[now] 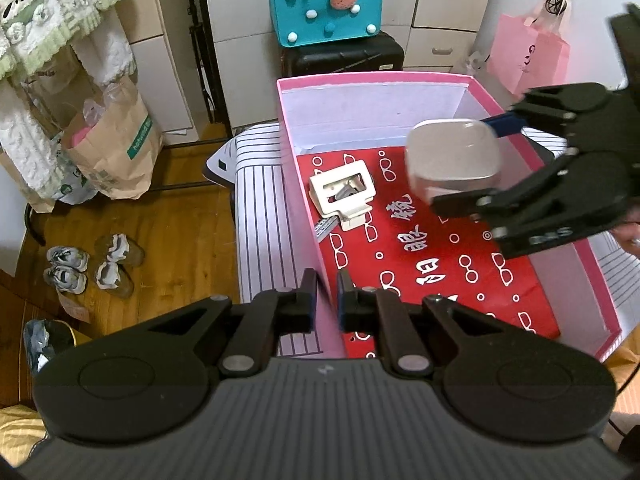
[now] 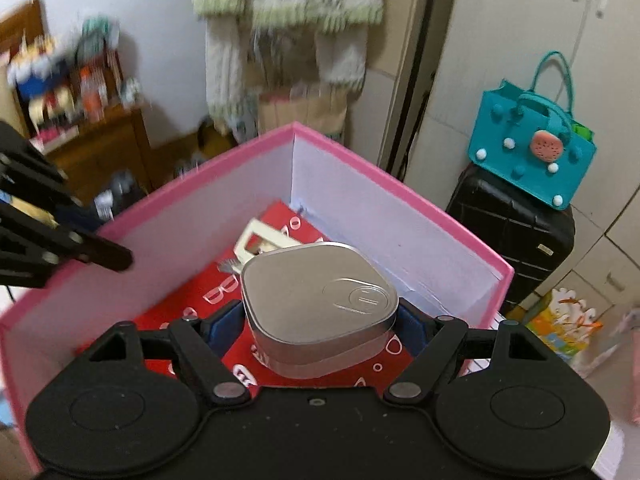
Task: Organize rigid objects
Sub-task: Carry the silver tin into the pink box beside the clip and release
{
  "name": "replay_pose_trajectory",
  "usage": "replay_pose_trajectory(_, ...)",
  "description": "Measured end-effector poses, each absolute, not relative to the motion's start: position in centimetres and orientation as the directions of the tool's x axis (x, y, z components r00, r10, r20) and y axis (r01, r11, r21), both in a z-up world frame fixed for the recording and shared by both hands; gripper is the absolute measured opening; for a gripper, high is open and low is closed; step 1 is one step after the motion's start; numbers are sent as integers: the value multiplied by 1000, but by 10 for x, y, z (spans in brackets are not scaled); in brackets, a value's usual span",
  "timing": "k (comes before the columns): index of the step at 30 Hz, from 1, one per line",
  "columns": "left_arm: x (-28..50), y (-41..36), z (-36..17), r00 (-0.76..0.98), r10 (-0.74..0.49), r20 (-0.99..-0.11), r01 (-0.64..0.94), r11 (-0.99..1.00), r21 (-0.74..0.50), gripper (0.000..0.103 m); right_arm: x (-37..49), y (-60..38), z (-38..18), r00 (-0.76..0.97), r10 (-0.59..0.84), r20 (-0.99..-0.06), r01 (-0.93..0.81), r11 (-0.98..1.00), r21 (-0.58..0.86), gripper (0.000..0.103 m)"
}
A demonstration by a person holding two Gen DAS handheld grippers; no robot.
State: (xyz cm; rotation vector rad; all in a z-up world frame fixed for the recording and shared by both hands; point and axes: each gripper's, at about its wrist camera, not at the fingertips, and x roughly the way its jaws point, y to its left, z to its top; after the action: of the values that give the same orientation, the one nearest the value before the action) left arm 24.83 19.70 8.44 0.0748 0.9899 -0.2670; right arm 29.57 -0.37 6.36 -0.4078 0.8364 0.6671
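A pink box (image 1: 304, 216) with white inner walls stands on a striped surface; it also shows in the right wrist view (image 2: 224, 164). A red printed bag (image 1: 432, 264) lines its floor, with a cream plastic holder (image 1: 342, 194) on it. My right gripper (image 2: 320, 320) is shut on a silver rounded tin (image 2: 316, 300) and holds it above the inside of the box; the tin also shows in the left wrist view (image 1: 452, 160). My left gripper (image 1: 326, 304) is shut on the box's near left wall.
A teal felt bag (image 1: 324, 12) sits on a black suitcase (image 1: 344, 58) behind the box. Paper bags (image 1: 116, 148) and shoes (image 1: 88, 264) lie on the wooden floor at left. A pink bag (image 1: 528, 52) hangs at the right. White cupboards stand behind.
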Motion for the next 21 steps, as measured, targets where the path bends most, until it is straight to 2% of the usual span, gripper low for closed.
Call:
replay_pose_trajectory(9,249,203,84,514,-221,-829,260,961,-95,10,316,33,36,444,217,-869,-716,669,-199,83)
replay_pose_trajectory(16,246,204,83,523,-232,-820,276,957,-94,10,327,41,31,403,182,-897,-741,640,-202,84)
replay_pose_trajectory(21,248,205,83,514,-237,-824,282,954,-99,11,319,29,51,516,249,-820,-705,667,-241,88)
